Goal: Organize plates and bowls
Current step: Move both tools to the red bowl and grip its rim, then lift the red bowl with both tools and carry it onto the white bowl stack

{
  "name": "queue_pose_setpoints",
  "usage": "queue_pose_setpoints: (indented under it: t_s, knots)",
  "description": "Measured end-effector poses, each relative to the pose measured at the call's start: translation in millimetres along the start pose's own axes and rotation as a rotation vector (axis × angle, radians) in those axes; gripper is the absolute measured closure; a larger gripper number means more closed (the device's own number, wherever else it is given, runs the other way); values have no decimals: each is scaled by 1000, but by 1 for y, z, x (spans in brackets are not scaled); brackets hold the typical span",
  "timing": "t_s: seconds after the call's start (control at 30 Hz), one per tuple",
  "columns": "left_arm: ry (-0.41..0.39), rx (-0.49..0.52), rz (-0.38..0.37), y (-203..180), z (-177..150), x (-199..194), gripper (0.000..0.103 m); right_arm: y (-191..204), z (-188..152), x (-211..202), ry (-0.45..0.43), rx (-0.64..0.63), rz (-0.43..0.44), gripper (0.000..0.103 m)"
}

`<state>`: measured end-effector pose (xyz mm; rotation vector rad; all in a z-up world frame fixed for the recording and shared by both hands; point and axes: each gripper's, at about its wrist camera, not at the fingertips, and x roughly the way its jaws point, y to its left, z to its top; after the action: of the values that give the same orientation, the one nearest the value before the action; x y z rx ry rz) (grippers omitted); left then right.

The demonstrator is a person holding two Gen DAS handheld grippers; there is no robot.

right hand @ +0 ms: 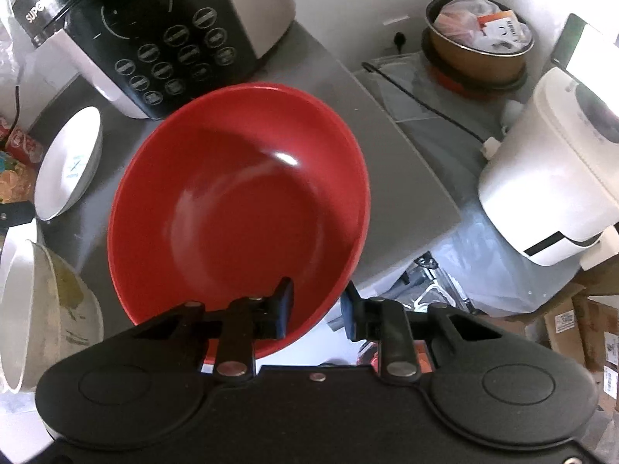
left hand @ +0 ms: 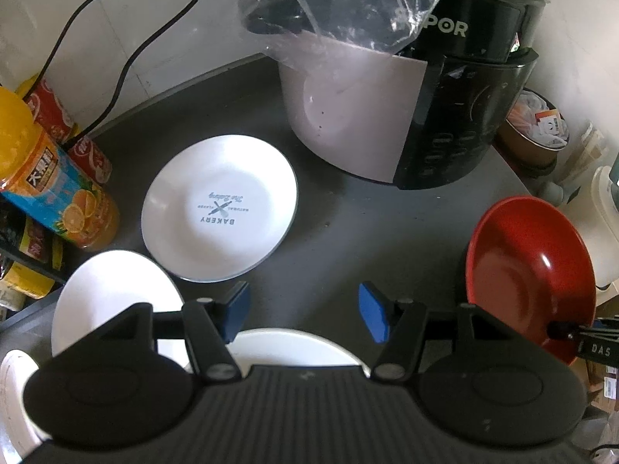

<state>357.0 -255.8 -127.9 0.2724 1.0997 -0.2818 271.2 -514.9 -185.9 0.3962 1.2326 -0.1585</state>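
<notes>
Right claw (right hand: 317, 309) grips the red bowl's (right hand: 240, 201) near rim; left claw (left hand: 303, 311) hangs open over the white dishes.

In the right view, one finger lies inside the red bowl and the other outside it, clamped on the rim, and the bowl tilts away from the claw above the grey counter (right hand: 406, 178). A white bowl (right hand: 42, 309) sits at the left edge, and beyond it a printed plate (right hand: 69, 162) lies before the cooker (right hand: 154, 31). In the left view, the open blue pads (left hand: 373, 315) frame bare counter, with a white dish (left hand: 294, 348) just under the claw and a plain plate (left hand: 112, 301) to its left. Farther out lies the printed plate, apart from both claws. A juice bottle (left hand: 58, 185) stands left.
</notes>
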Motion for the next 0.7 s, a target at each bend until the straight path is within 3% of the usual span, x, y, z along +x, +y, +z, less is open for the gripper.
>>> queue_pose_setpoints:
  t_s: [0.53, 0.7]
  knots:
    - [13, 27, -65, -15, 13, 11, 43, 2, 12, 7, 8, 160, 93, 92]
    - [44, 42, -136, -29, 15, 20, 43, 7, 13, 9, 6, 142, 97, 94]
